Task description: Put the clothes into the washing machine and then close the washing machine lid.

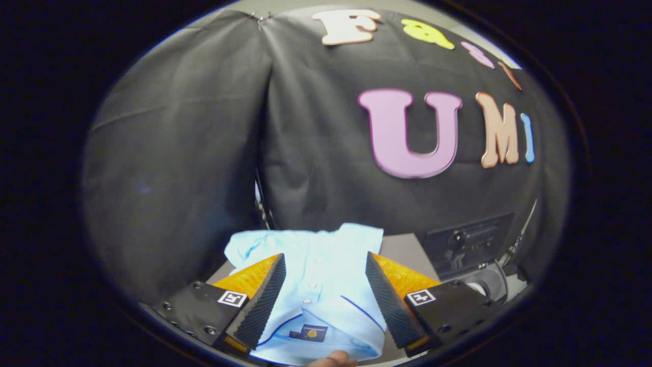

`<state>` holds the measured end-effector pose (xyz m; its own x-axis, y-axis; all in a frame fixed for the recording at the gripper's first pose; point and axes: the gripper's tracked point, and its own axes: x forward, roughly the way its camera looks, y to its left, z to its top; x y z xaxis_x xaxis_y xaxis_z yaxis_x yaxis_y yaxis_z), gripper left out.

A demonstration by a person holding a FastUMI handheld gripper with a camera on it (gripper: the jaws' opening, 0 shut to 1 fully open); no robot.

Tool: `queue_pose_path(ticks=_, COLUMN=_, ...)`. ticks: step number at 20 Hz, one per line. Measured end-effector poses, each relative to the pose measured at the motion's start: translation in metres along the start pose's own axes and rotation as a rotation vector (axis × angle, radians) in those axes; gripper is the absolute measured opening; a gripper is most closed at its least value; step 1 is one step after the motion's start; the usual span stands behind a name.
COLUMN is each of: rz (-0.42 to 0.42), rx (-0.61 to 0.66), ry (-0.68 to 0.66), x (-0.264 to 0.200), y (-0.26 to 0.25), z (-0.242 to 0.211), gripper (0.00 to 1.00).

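Between the gripper's point(326, 293) wide-spread fingers lies a light blue polo shirt point(318, 285), flat on a grey table point(402, 252), collar nearest, touching neither finger. Beyond the right finger sits a dark washing machine point(471, 250). A fingertip point(333, 360) touches the shirt's collar edge.

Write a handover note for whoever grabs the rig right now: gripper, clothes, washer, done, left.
Gripper: open, fingers either side of the light blue shirt, not pressing it.
Shirt: lies flat on the grey table, collar end nearest the gripper; a hand touches that edge.
Washing machine: dark, beyond the right finger, at the table's far side; lid state hard to tell.
Done: nothing yet.
Left: grasp the shirt, put it in the machine, close the lid.
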<state>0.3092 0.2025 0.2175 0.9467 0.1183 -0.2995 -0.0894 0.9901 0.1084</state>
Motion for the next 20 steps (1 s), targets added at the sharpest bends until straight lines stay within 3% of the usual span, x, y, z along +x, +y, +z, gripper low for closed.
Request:
queue_pose_path(ticks=2, rz=0.011, rx=0.019, ry=0.027, x=0.021, y=0.013, z=-0.001, gripper=0.98)
queue_pose_path(ticks=6, rz=-0.09, rx=0.014, ry=0.179, x=0.052, y=0.003, z=-0.02, gripper=1.0)
queue_pose_path(ticks=10, rz=-0.052, rx=-0.008, ry=0.278, x=0.074, y=0.002, z=-0.048, gripper=0.98)
queue_pose_path(ticks=16, rz=-0.084, rx=-0.049, ry=0.254, x=0.074, y=0.003, z=-0.045, gripper=0.99)
queue_pose_path(ticks=20, rz=-0.08, rx=-0.124, ry=0.241, x=0.07, y=0.001, z=-0.042, gripper=0.92)
